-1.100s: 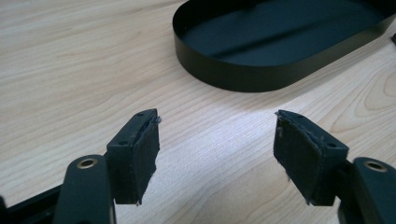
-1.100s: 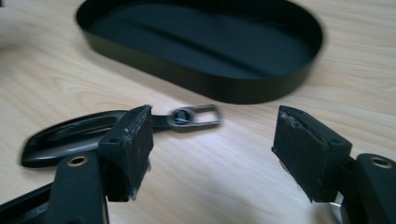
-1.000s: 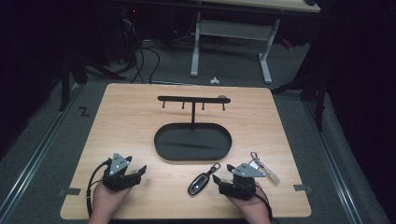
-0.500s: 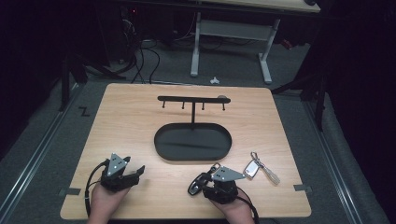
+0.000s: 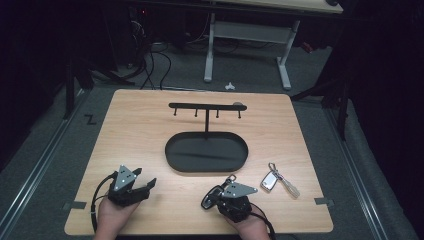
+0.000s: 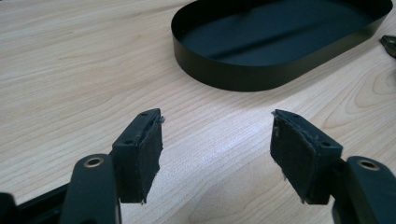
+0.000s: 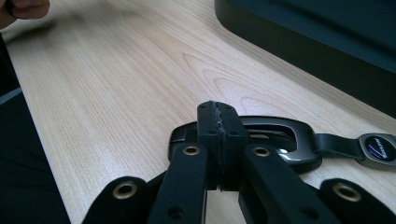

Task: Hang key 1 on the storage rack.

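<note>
On the wooden counter [image 5: 140, 130], a black key fob [image 7: 280, 135] lies at the near edge, just before the oval black tray [image 5: 206, 152]. The right hand-held gripper [image 7: 218, 116] has just been closing; its jaws meet above the fob with nothing between them. The left hand-held gripper [image 6: 217, 140] stands wide, well apart from the fob.

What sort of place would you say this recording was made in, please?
Probably a lab or workshop set up for recording handling tasks: a wooden table on grey carpet, cables trailing on the floor beyond it, and a height-adjustable desk frame in the dim background.
</note>
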The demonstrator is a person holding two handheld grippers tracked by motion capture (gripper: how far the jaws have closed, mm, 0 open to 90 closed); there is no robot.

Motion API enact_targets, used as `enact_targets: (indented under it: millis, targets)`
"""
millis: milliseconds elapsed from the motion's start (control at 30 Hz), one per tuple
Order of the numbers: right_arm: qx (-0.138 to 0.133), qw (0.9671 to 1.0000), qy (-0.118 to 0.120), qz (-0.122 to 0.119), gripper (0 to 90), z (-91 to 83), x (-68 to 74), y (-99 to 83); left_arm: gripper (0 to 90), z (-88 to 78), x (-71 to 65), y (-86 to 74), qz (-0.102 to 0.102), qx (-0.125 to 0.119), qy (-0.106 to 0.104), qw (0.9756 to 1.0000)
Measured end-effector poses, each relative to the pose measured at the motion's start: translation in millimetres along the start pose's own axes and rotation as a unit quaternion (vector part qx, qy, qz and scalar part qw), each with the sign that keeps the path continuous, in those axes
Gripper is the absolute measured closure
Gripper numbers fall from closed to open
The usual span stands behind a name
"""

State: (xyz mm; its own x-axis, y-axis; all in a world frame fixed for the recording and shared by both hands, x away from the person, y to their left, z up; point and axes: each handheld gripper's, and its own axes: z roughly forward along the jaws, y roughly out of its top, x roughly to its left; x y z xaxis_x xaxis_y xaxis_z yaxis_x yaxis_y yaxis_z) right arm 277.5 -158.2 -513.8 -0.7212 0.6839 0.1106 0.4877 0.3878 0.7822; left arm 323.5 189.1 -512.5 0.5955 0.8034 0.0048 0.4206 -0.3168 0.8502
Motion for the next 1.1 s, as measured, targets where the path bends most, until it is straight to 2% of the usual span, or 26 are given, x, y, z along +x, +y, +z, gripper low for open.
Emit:
enact_targets:
  millis: [200, 433, 533, 600, 700, 833, 1000, 1033, 1100]
  targets:
    - [0.006, 1.0000, 0.004, -0.001, 90.0, 1.5, -1.3, -0.9, 34.5, -2.1, -0.3, -1.6, 0.000, 0.000, 0.002, 1.0000]
    - [0.014, 0.9996, -0.001, -0.024, 90.0, 7.2, 2.7, 2.5, 34.5, -7.6, 0.7, -5.0, 0.000, -0.001, 0.006, 1.0000]
    - [0.023, 0.9995, -0.001, -0.023, 90.0, 9.2, 1.1, 2.2, 34.5, -6.7, 1.1, -4.6, -0.007, -0.003, 0.001, 1.0000]
    - [0.028, 0.9993, -0.002, -0.026, 90.0, 8.2, 0.7, 0.2, 34.5, -3.6, -0.8, -3.0, -0.004, -0.002, -0.003, 1.0000]
    - [0.030, 0.9992, -0.005, -0.026, 90.0, 1.8, -2.1, -3.2, 34.4, 2.0, -5.1, 0.7, 0.007, -0.001, -0.010, 0.9999]
    - [0.030, 0.9993, -0.017, -0.013, 90.0, -10.5, -8.5, -11.4, 34.3, 7.7, -9.6, 6.3, 0.016, -0.003, -0.016, 0.9997]
    - [0.031, 0.9984, -0.047, -0.002, 90.0, -31.4, -16.6, -24.0, 34.5, 14.8, -12.9, 14.6, 0.021, -0.015, -0.027, 0.9993]
    - [0.031, 0.9984, -0.047, -0.002, 90.0, -31.4, -16.6, -24.0, 34.5, 14.8, -12.9, 14.6, 0.021, -0.015, -0.027, 0.9993]
    - [0.029, 0.9978, -0.060, 0.006, 90.0, -38.6, -21.2, -28.8, 34.5, 21.9, -15.1, 19.4, 0.023, -0.017, -0.033, 0.9990]
